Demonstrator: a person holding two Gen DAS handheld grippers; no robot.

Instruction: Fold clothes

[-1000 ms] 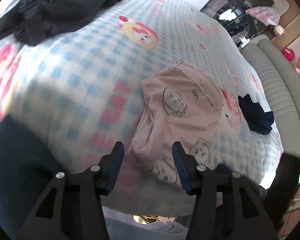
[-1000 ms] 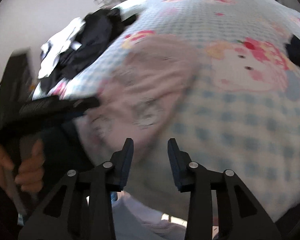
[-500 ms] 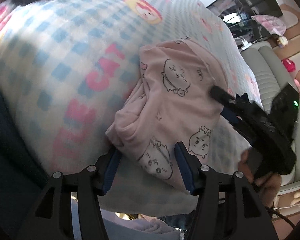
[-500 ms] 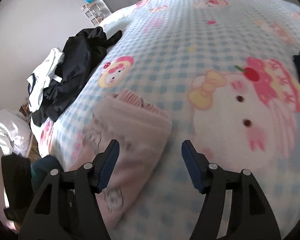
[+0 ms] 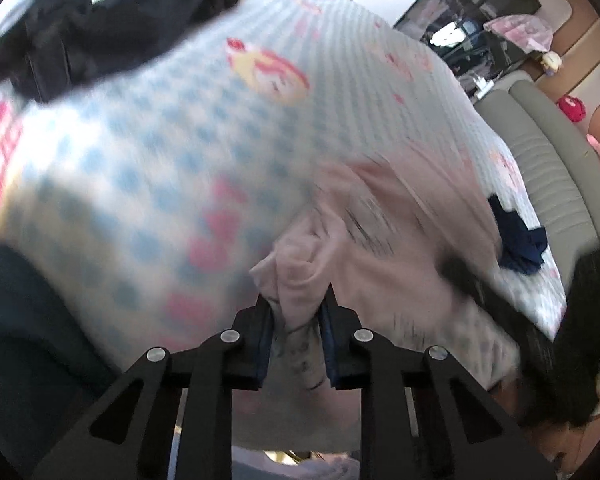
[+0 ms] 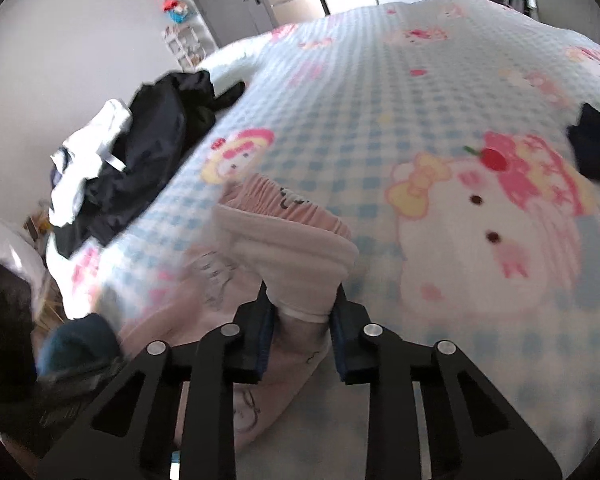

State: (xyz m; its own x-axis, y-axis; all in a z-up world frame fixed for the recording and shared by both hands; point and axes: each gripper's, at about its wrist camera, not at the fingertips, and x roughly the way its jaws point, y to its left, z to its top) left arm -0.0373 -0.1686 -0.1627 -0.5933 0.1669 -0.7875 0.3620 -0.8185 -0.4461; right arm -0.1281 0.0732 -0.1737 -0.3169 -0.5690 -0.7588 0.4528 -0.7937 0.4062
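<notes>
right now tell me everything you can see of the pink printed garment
The pale pink soft-knit garment with dark line-drawn cartoon figures lies partly folded near the front edge of the blue checked bedcover, its ribbed waistband facing away. The left gripper and the right gripper each pinch a bunched near edge.

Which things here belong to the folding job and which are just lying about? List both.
In the job:
- pink garment
- left gripper, shut on it
- right gripper, shut on it

Lying about:
- black clothes pile
- navy item
- checked bedspread
</notes>
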